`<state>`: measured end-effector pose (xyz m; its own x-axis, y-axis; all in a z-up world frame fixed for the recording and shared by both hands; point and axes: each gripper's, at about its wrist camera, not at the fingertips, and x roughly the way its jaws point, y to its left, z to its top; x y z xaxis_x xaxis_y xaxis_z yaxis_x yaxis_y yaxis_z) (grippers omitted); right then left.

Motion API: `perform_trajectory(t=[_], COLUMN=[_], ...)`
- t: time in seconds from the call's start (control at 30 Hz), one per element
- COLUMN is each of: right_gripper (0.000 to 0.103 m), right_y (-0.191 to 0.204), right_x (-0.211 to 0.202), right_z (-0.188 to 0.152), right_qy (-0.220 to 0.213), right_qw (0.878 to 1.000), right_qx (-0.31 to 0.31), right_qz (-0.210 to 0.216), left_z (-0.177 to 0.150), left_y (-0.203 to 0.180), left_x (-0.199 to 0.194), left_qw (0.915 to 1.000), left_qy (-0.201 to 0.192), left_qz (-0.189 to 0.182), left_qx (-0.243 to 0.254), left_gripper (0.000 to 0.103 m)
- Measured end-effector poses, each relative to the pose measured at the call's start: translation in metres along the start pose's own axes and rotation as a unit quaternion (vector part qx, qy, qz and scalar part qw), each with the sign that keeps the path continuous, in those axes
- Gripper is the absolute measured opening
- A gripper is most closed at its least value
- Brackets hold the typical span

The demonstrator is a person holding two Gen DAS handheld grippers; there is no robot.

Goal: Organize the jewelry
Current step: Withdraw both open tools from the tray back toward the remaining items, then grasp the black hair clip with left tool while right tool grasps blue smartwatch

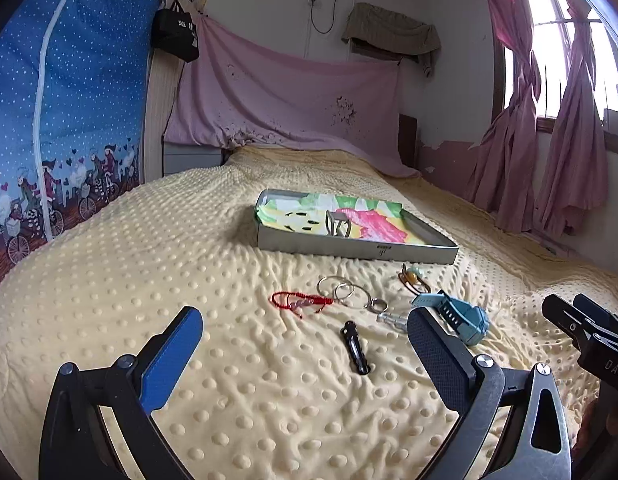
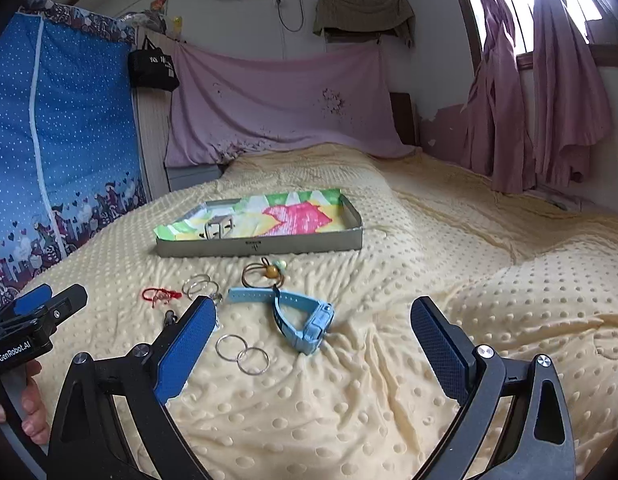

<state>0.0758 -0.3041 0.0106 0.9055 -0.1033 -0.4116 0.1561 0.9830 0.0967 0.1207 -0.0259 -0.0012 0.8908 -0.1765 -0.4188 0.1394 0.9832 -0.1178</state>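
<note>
The bed with its pale yellow dimpled blanket [image 2: 389, 360] serves as the sorting ground, soft enough that small pieces sink into the folds and stay put. Farther back lies the shallow grey cardboard tray lined with bright painted paper [image 2: 269, 246], probably the destination, already holding a small grey folded band [image 2: 219, 227]. Both sets of tongs are spread wide and hold nothing: the left tongs [image 1: 305, 356] hover over the spread, the right tongs [image 2: 313, 344] frame the light blue plastic wristwatch [image 2: 305, 322], likely the next pick. Loose near the tray lie the brown hair tie with an amber bead [image 2: 265, 274], paired silver hoops [image 2: 243, 354], a red cord bracelet [image 1: 301, 302] and a black clip [image 1: 355, 346].
</note>
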Motion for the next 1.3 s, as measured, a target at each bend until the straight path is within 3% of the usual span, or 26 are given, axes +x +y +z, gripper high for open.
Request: perform_trajectory(t=[0.5,0.7,0.9,0.97,1.23,1.3], right_gripper=[0.096,0.096,0.096,0.096,0.095,0.09], right_y=[0.006,0.003,0.0,0.0,-0.001,-0.002], right_x=[0.015,0.023,0.053,0.058,0.073,0.078], right_z=[-0.007,0.005,0.003,0.002,-0.003,-0.005], right_qy=[0.018,0.017,0.055,0.053,0.067,0.074], right_qw=[1.0,1.0,0.998,0.999,0.997,0.996], right_qx=[-0.009,-0.023,-0.009,-0.004,0.012,0.021], right_qz=[-0.009,0.003,-0.001,0.0,0.036,0.044], left_z=[-0.011,-0.001,-0.005,-0.007,-0.012,-0.014], left_y=[0.0,-0.009,-0.016,-0.017,-0.028,-0.028], left_x=[0.015,0.032,0.056,0.057,0.072,0.076], left_qw=[0.9996,0.9985,0.9961,0.9958,0.9911,0.9896], left_qy=[0.029,0.041,0.075,0.076,0.11,0.12], left_qz=[0.001,-0.036,-0.046,-0.052,-0.071,-0.075], left_qx=[-0.002,0.003,0.004,0.004,0.025,0.025], left_gripper=[0.103,0.103,0.103,0.1,0.061,0.054])
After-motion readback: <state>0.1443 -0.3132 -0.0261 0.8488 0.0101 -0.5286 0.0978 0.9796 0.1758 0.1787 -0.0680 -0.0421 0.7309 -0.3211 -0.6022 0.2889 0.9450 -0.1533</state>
